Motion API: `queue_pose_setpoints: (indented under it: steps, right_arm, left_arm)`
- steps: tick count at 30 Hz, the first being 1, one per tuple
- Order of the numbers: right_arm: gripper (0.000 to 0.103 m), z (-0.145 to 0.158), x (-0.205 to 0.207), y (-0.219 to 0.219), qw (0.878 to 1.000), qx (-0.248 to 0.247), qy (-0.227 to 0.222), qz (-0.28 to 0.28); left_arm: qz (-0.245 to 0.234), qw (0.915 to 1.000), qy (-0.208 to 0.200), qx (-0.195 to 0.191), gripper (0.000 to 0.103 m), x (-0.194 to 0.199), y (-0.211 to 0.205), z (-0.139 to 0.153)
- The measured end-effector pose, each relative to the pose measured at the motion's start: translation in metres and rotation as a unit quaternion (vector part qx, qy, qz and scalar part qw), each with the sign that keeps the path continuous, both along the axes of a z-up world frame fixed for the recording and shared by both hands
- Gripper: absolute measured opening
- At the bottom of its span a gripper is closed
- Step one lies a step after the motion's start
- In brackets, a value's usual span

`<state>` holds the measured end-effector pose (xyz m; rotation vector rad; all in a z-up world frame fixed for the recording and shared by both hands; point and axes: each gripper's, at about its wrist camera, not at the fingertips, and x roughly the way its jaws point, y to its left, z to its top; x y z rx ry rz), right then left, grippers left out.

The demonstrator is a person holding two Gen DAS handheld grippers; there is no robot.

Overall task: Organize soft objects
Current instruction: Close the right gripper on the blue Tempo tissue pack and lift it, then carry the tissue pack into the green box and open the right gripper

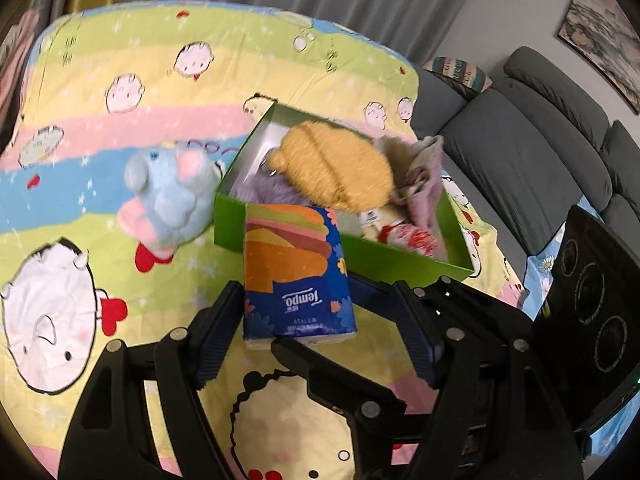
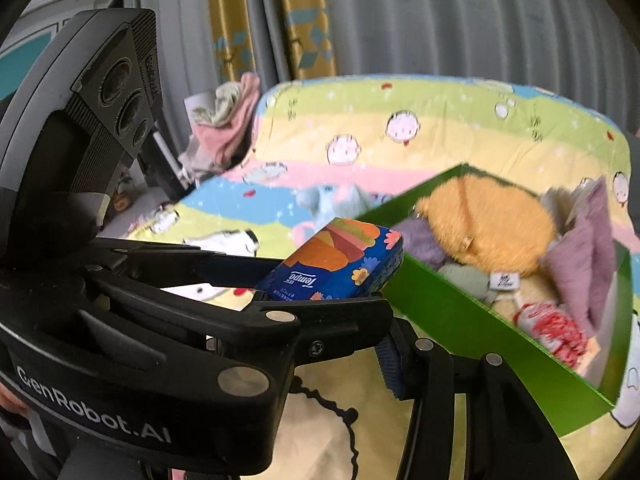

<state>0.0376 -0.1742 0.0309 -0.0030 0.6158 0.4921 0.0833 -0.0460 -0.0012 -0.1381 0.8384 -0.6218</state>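
Tissue pack looks light and squishy, clamped across its short sides by the left gripper and pinched top-and-bottom by the right gripper, near the green box.

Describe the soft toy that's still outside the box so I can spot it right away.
On the cartoon-print bedspread, find the green box. Just beyond its left wall lies a plush toy: pale blue with pink patches, the only stuffed thing not in the box.
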Motion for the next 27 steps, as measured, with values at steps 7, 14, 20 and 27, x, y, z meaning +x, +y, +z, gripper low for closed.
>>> queue_pose_setpoints:
  steps: [7, 14, 20, 27]
  right_arm:
    - [0.052, 0.020, -0.001, -0.014, 0.999, 0.010, -0.027, -0.020]
    - [0.052, 0.043, 0.013, -0.050, 0.996, 0.012, -0.050, -0.068]
    - [0.052, 0.045, 0.031, -0.092, 0.992, 0.034, -0.050, -0.111]
    - [0.052, 0.027, 0.060, -0.127, 0.988, 0.047, -0.023, -0.146]
  left_arm:
    - [-0.013, 0.9991, -0.038, 0.011, 0.073, 0.000, -0.022, 0.023]
    - [-0.043, 0.9968, -0.066, 0.009, 0.073, 0.025, -0.066, 0.049]
    - [-0.075, 0.9948, -0.068, 0.009, 0.073, 0.048, -0.108, 0.054]
    - [-0.099, 0.9923, -0.064, 0.038, 0.073, 0.069, -0.149, 0.042]
